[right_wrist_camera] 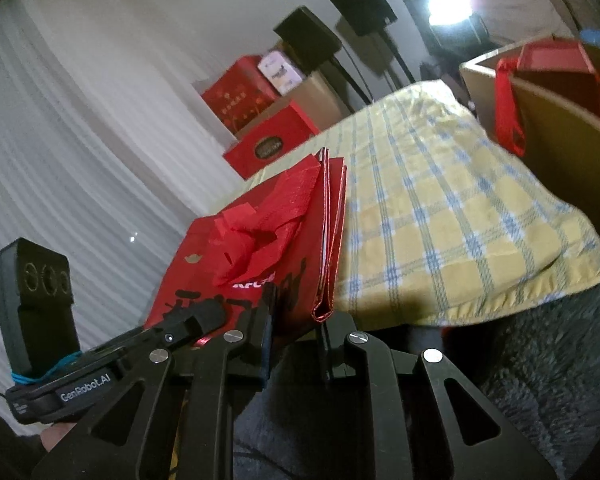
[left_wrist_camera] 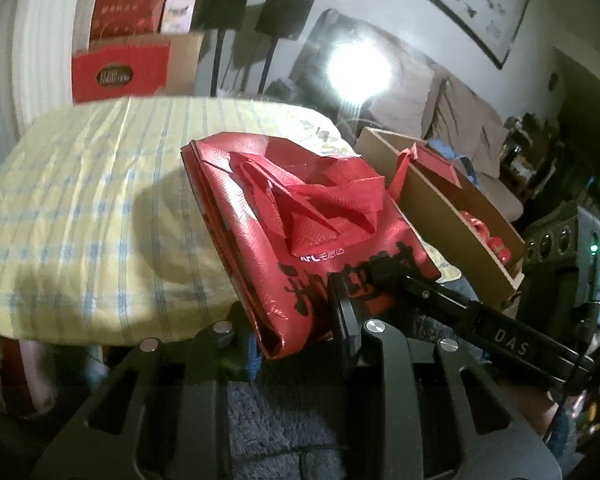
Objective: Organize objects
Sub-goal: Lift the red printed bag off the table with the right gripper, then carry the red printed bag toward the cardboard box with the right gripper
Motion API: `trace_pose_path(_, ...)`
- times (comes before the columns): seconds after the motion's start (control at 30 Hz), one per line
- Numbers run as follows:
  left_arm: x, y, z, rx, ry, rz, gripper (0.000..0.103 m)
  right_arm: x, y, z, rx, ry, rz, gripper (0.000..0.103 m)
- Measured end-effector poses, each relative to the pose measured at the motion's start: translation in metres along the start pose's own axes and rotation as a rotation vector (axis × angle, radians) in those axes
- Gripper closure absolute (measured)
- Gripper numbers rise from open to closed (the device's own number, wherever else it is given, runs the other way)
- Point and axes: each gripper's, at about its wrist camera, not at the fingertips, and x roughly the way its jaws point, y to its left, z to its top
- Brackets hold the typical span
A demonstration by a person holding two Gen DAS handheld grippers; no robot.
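A folded red shopping bag [left_wrist_camera: 300,208] with black print and loose red handles is held up over the near edge of the table's yellow checked cloth [left_wrist_camera: 80,200]. My left gripper [left_wrist_camera: 300,332] is shut on the bag's near corner. My right gripper [left_wrist_camera: 380,276] reaches in from the right and pinches the printed face. In the right wrist view the bag [right_wrist_camera: 236,264] stands between the right gripper's [right_wrist_camera: 300,320] fingers, which are shut on its lower edge. There the left gripper [right_wrist_camera: 204,312] clamps it from the left.
An open cardboard box [left_wrist_camera: 440,208] [right_wrist_camera: 560,128] holding other red items sits at the table's right end. Red gift boxes [left_wrist_camera: 120,72] are stacked by the white curtain behind. A bright lamp [left_wrist_camera: 356,68] glares. Grey shaggy rug [left_wrist_camera: 280,420] lies below.
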Motion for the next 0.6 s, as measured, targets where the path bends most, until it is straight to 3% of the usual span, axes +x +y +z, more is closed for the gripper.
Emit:
trace_pose_path(0.33,-0.020,-0.025,0.004,0.104,-0.089,0.043,0.077,-0.018,0.017,0.005,-0.052,-0.077,-0.008,0.086)
trace_pose_path(0.6,-0.026,-0.029,0.012,0.119,-0.118,0.034,0.077,-0.028,0.024,0.012,-0.074,-0.105,-0.009,0.086)
